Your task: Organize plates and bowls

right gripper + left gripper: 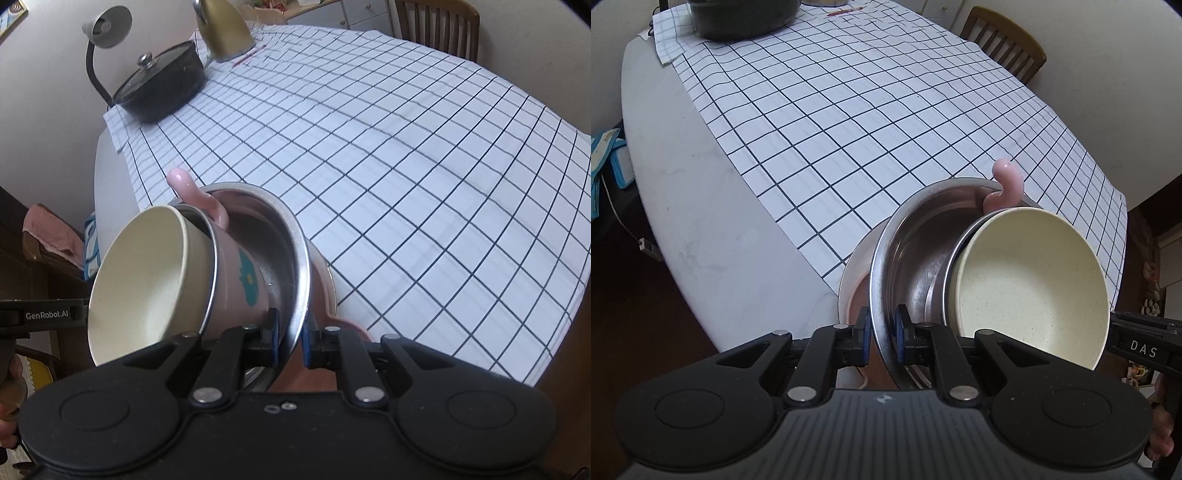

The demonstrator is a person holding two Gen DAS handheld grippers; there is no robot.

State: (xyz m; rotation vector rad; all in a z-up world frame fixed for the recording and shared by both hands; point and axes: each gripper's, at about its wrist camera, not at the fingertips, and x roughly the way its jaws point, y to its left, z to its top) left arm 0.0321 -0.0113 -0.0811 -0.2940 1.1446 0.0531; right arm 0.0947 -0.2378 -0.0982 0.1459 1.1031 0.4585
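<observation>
Steel bowl (pixel 916 258) rides tilted between us above the checked tablecloth (pixel 849 122): our left gripper (pixel 881 334) pinches one side of its rim, our right gripper (pixel 290 338) the opposite side. Nested inside sit a pink mug (pixel 240 273) holding a cream bowl (pixel 1027 280), and what may be a plate (pixel 851 284) lies underneath.

The left gripper (pixel 881 334) points steeply down, its blue pads (pixel 863 332) pinched on the rim of the steel bowl (pixel 916 258). The right gripper (pixel 290 338) grips the same rim from the opposite side, also tilted steeply down. Fingers of a hand (pixel 1161 428) show beside the right gripper's body.
</observation>
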